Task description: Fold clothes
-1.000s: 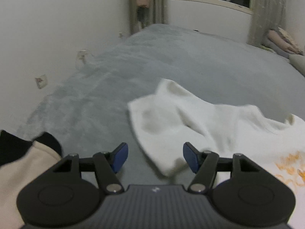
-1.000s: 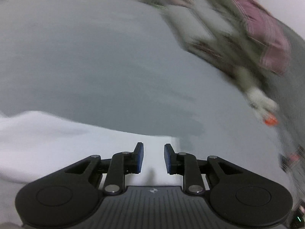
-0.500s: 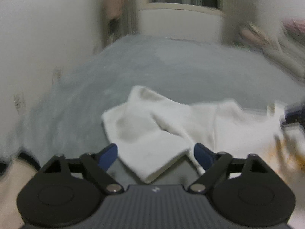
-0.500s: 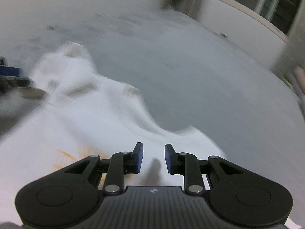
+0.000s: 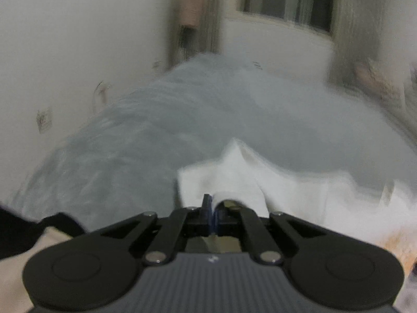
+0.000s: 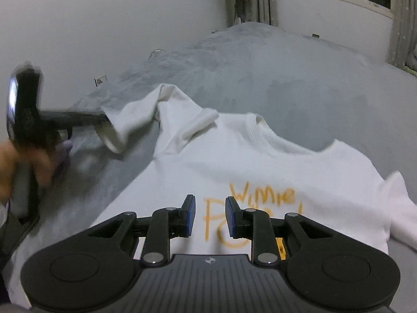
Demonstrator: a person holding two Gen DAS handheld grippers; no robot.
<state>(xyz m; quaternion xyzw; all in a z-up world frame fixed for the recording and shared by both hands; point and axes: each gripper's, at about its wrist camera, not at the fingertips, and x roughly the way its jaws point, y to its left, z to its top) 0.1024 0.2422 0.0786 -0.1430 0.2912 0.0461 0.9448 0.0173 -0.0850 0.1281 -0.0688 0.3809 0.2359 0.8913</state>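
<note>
On the grey bed cover point(image 6: 299, 60) a white sweatshirt point(image 6: 260, 172) lies spread with its orange lettering up and its neck toward the far wall, so that its sleeves are free to be folded inward. The left gripper point(image 5: 211, 215) has its jaws pressed together on the cuff of the sleeve point(image 6: 135, 116), and in the right wrist view the cuff hangs lifted off the cover, probably to carry that sleeve across the body. The right gripper point(image 6: 209, 217) hovers low over the print with its jaws a little apart and no cloth between them, maybe waiting to pin the chest while the sleeve comes over.
</note>
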